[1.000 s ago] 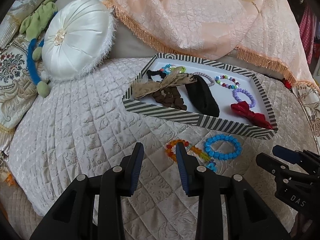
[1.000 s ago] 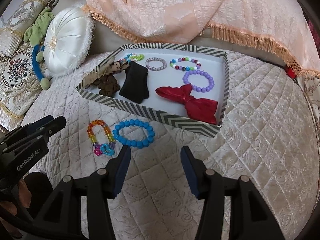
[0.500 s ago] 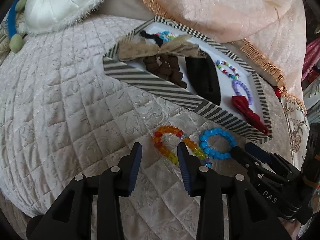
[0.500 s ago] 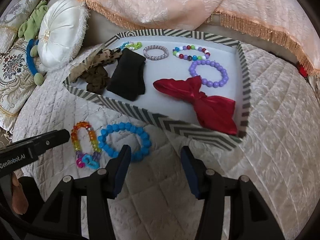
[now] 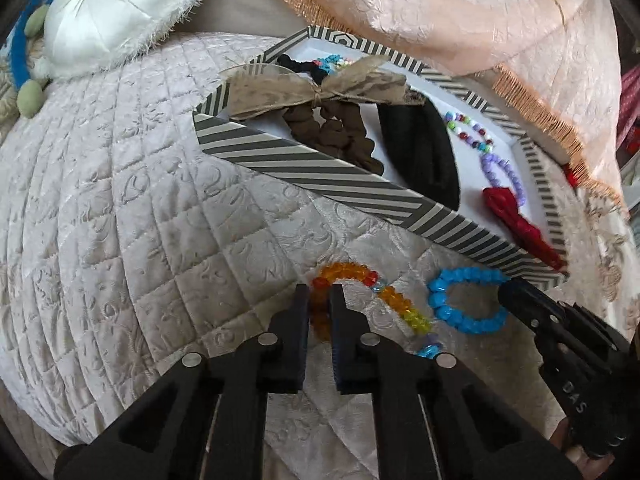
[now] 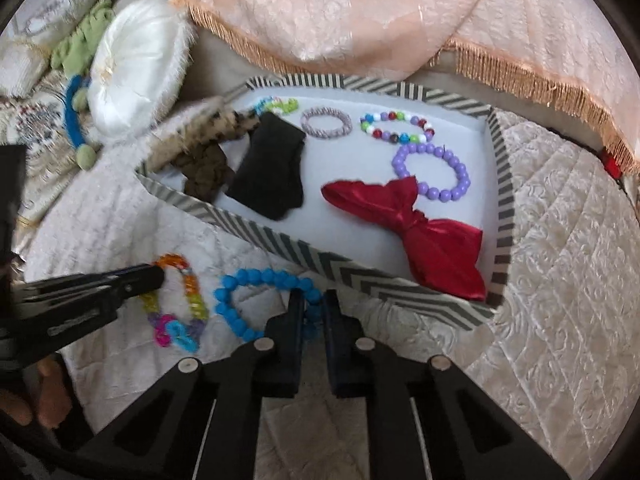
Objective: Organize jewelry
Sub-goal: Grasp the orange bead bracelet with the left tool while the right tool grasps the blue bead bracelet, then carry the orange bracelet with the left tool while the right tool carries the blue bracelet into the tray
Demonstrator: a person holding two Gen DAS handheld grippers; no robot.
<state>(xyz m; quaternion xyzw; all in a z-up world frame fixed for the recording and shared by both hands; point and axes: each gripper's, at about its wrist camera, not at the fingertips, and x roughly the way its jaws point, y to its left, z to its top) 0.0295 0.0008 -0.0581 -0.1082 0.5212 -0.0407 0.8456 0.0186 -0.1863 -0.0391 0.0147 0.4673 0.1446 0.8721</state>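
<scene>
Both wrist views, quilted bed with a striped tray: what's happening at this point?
A person is tidying jewelry with two handheld grippers. The left gripper is shut on the rainbow bracelet, and the right gripper is shut on the blue bead bracelet. Both bracelets lie on the quilt, just outside the striped tray. The tray already holds a purple bracelet, a red bow, a black cloth piece and other beaded bracelets. Neither gripped bracelet looks lifted yet.
</scene>
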